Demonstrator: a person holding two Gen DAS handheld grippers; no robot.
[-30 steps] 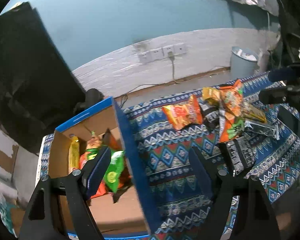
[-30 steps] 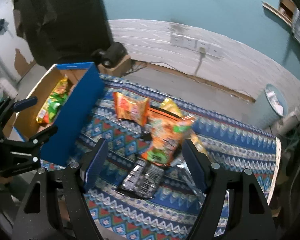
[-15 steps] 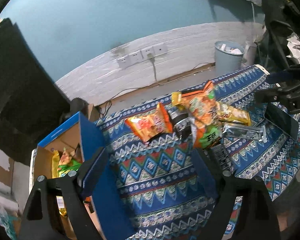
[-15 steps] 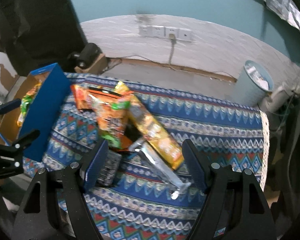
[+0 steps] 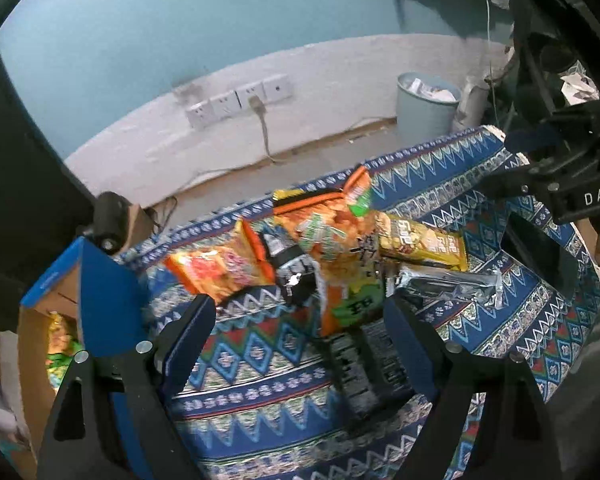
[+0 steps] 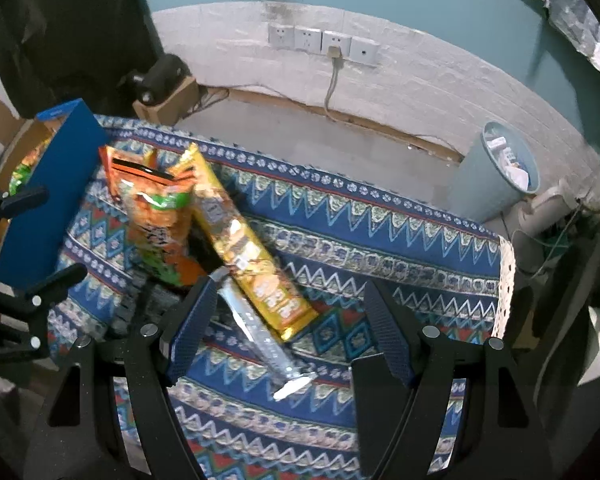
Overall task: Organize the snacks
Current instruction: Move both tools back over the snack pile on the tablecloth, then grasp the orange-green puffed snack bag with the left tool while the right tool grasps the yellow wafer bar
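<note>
**Hovering over the pile, both grippers come in empty**

Sorting snacks on a cloth-covered bench, a person holds the left gripper (image 5: 295,316) and right gripper (image 6: 287,312) above a loose heap of packets, each with its fingers spread wide and nothing between them. The heap sits mid-frame in both views: an orange bag (image 5: 336,248) on top, a smaller orange packet (image 5: 223,268) to its left, a yellow packet (image 6: 251,248), a silver wrapper (image 6: 259,332) and a dark packet (image 5: 364,364) half tucked underneath. The overlap probably explains the open, raised stance, since a clean grasp calls for singling out one packet first. The silver wrapper lies nearest the right gripper's fingers (image 6: 189,328).

The blue-sided cardboard box (image 5: 99,300), at lower left of the left wrist view, already holds green and yellow bags, so it looks like the destination. Only the left view shows the dark packet clearly; only the right view shows the yellow packet's full length and the bare patterned cloth (image 6: 380,240) at right. A bin (image 6: 496,176) stands beyond the bench.
</note>
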